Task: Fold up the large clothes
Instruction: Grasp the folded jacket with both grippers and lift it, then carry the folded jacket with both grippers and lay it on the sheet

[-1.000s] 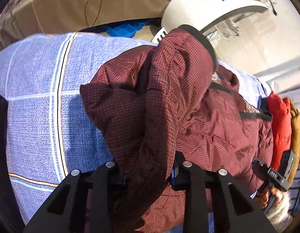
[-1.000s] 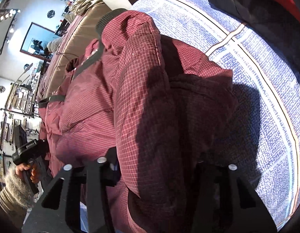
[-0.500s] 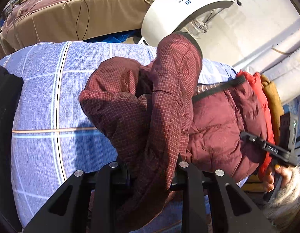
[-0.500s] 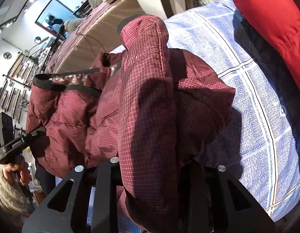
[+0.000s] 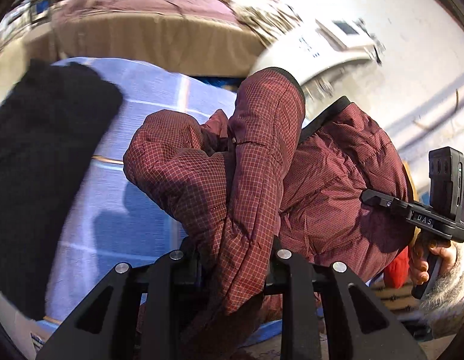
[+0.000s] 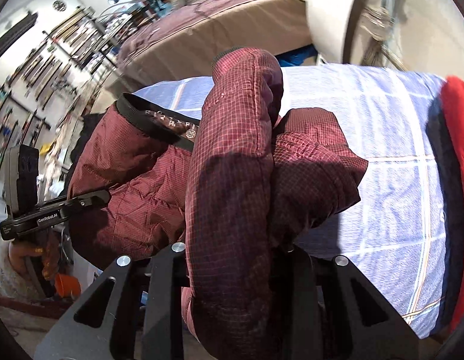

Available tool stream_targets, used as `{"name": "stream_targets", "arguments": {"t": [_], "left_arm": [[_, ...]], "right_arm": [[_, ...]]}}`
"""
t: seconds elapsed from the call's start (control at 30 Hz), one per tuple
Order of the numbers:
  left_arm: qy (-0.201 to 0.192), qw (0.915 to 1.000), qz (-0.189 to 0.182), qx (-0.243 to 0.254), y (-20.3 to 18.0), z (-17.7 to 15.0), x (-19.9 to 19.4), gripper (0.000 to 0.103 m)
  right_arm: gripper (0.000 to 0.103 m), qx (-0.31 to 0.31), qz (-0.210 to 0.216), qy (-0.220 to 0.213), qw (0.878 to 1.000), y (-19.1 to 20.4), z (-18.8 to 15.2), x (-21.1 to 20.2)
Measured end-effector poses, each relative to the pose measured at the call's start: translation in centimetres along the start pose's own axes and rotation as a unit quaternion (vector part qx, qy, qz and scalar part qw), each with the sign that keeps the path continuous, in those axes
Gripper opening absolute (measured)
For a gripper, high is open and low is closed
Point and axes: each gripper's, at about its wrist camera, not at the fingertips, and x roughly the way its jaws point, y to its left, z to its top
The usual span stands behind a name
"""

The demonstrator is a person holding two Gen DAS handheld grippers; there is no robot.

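Observation:
A maroon checked puffer jacket (image 5: 330, 186) with black trim is held up over the blue checked bedsheet (image 5: 148, 198). My left gripper (image 5: 236, 258) is shut on one jacket sleeve, which rises between its fingers. My right gripper (image 6: 230, 258) is shut on the other sleeve (image 6: 234, 156), with the jacket body (image 6: 133, 180) hanging to the left. Each gripper shows in the other's view, the right gripper (image 5: 423, 219) at the far right and the left gripper (image 6: 46, 210) at the far left. Fingertips are hidden in the fabric.
A black garment (image 5: 43, 162) lies on the sheet at the left. A red garment (image 6: 456, 174) lies along the sheet's right edge. A white machine (image 5: 318, 51) and a brown-covered bed (image 6: 220, 27) stand behind.
Both grippers have lifted and pulled back with the sleeves. The jacket body has come up off the sheet and hangs between them, and more of the room behind shows.

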Motion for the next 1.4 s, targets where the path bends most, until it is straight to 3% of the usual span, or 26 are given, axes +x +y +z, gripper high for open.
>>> {"name": "stream_targets", "arguments": {"t": [0.17, 0.27, 0.4, 0.5, 0.63, 0.77, 0.8, 0.87, 1.0, 1.13, 1.27, 1.4], "left_arm": [[-0.081, 0.9922, 0.049, -0.081, 9.0, -1.0, -9.0, 0.023], [-0.131, 0.9801, 0.085, -0.123, 13.8, -2.0, -14.6, 0.023], [-0.181, 0.9599, 0.133, -0.167, 19.6, -3.1, -19.5, 0.024], [-0.204, 0.9434, 0.141, -0.22, 24.0, -4.7, -20.7, 0.024], [-0.201, 0.925, 0.144, -0.289, 29.7, -7.2, -18.5, 0.024], [-0.192, 0.8964, 0.14, -0.374, 34.5, -10.3, -15.9, 0.028], [-0.193, 0.8866, 0.133, -0.399, 35.4, -11.3, -15.4, 0.03], [-0.199, 0.8805, 0.126, -0.411, 36.0, -12.2, -15.0, 0.034], [-0.184, 0.8883, 0.158, -0.39, 35.5, -12.8, -14.1, 0.05], [-0.167, 0.8767, 0.195, -0.407, 36.4, -12.1, -13.9, 0.085], [-0.15, 0.8739, 0.207, -0.413, 36.9, -11.6, -13.4, 0.088], [-0.133, 0.8731, 0.269, -0.385, 36.3, -11.5, -14.5, 0.09]], "right_arm": [[0.026, -0.087, 0.043, 0.011, 0.995, 9.6, 3.1, 2.1], [0.026, -0.143, 0.084, 0.019, 0.986, 16.3, 6.1, 4.1], [0.026, -0.218, 0.144, 0.038, 0.965, 26.4, 11.3, 7.7], [0.026, -0.263, 0.174, 0.055, 0.947, 33.7, 16.0, 10.9], [0.026, -0.325, 0.196, 0.081, 0.922, 43.5, 21.4, 16.4], [0.027, -0.365, 0.185, 0.115, 0.905, 49.8, 24.6, 23.7], [0.027, -0.36, 0.172, 0.128, 0.908, 50.5, 25.2, 26.2], [0.03, -0.343, 0.136, 0.151, 0.917, 51.1, 26.0, 30.7], [0.045, -0.267, 0.082, 0.172, 0.945, 50.2, 27.7, 37.8], [0.07, -0.256, 0.048, 0.144, 0.955, 48.4, 25.8, 40.0], [0.077, -0.221, 0.051, 0.119, 0.967, 45.6, 24.4, 40.5], [0.077, -0.226, 0.045, 0.098, 0.968, 45.0, 24.2, 40.1]]}}
